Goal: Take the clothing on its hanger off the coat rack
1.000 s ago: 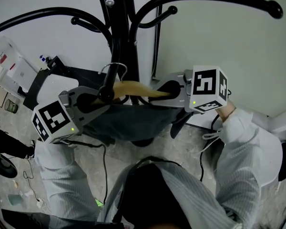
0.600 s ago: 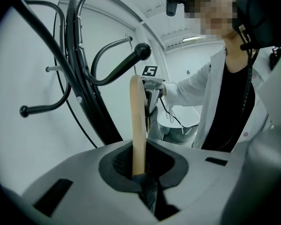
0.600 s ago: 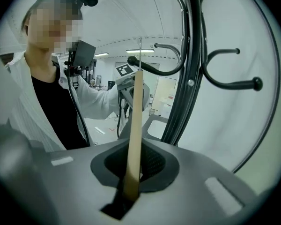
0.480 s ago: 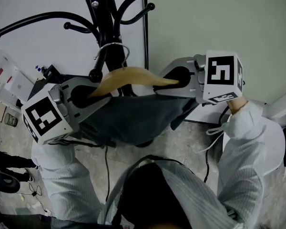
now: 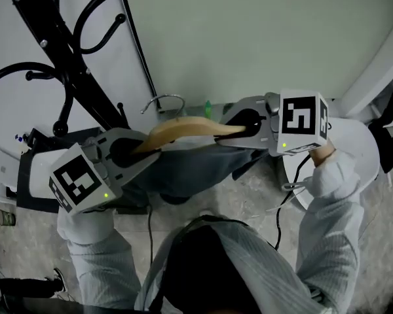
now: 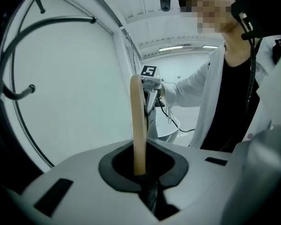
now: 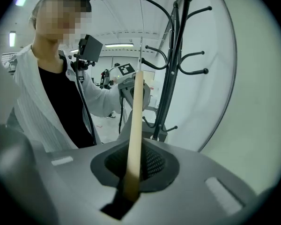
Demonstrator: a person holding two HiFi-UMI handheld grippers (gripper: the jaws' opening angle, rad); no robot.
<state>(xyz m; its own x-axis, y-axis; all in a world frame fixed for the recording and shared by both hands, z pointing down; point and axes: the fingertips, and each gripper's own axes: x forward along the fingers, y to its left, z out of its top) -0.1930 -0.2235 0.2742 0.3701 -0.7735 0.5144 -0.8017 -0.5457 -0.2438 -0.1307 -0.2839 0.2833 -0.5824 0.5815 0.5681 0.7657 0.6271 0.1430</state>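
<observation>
My L gripper (image 5: 141,150) & R gripper (image 5: 232,128) clamp the hanger (image 5: 183,127) ends; its hook (image 5: 162,101) has now come clear of the coat rack (image 5: 64,56), clothing (image 5: 183,173) w/ it, so removal's basically done.

In your head view the coat rack (image 5: 56,56) runs off the top-left corner, so you see neither its top nor its foot. Both tips of the hanger (image 5: 183,128) vanish inside the jaws of your left gripper (image 5: 134,150) and right gripper (image 5: 239,126), which are closed on them. The clothing (image 5: 183,172) shows only as a dark fold under the hanger. Your own head and chest cover its lower part, and you cannot tell what garment it is. In both gripper views the clothing is hidden below the gripper bodies. In the right gripper view the rack's lower end drops behind that gripper's body.
</observation>
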